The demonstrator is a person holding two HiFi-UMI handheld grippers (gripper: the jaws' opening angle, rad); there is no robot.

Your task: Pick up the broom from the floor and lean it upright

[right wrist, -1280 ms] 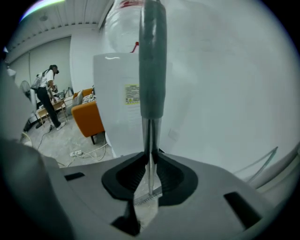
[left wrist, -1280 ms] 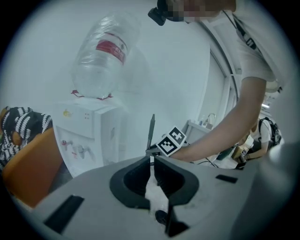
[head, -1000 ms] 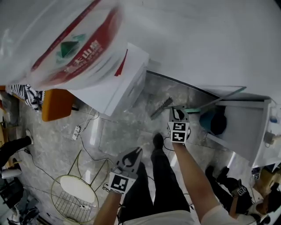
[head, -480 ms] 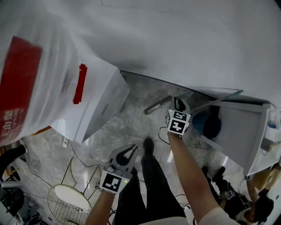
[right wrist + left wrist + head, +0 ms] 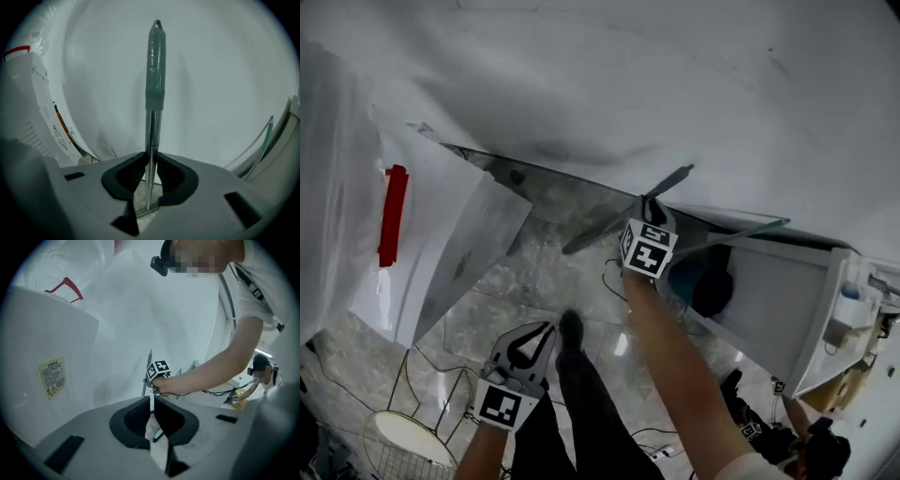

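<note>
The right gripper's (image 5: 151, 156) jaws were clamped on the thin metal shaft of the broom (image 5: 155, 65), whose green-sleeved end stood out beyond them toward the white wall (image 5: 675, 75). The left gripper's (image 5: 152, 398) jaws were drawn together on nothing. It hung low over the marble floor (image 5: 534, 277) beside the person's leg (image 5: 581, 403), well apart from the broom.

Against a second earlier, the right gripper had carried the broom in toward the wall, and the handle's tip now showed against the wall instead of the floor. Whether it touched the wall could not be told. The lower end trailed back over the floor between the white box (image 5: 441, 234) and the open cabinet (image 5: 769, 300). The pick-up looked done, and the leaning appeared to be what remained: resting the tip on the wall before letting go.
</note>
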